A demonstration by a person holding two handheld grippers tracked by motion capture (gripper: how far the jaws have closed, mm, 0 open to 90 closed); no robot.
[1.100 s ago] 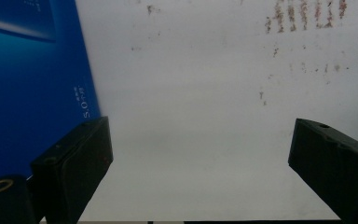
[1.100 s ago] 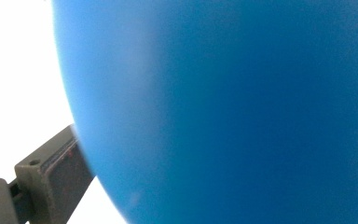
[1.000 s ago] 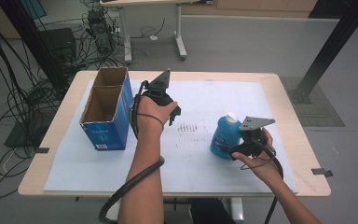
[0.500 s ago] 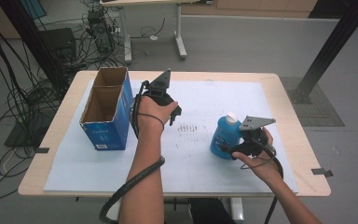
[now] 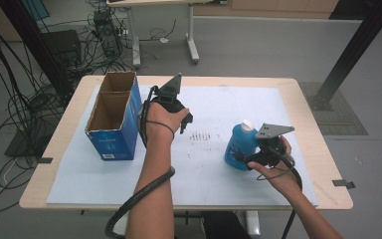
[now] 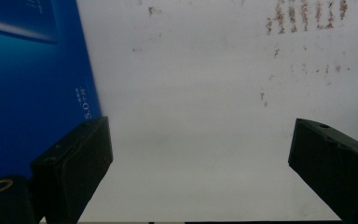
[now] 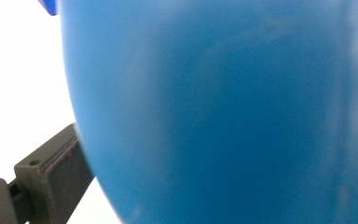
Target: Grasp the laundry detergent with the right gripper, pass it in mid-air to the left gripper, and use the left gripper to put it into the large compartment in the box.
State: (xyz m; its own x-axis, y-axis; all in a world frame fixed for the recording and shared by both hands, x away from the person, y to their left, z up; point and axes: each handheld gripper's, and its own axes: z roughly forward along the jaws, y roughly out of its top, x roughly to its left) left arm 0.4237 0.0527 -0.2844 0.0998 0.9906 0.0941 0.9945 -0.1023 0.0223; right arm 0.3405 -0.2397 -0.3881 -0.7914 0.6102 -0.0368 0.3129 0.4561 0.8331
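The right tool is nearest, closed on the blue bottle, which stands upright on the white sheet toward the desk's right side; in the right gripper view one jaw presses against the bottle's curved wall. Farther in, the left tool hangs wide and empty above the sheet, just beside the open blue box.

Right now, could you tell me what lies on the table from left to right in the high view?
Blue cardboard box → left gripper → blue bottle → right gripper.
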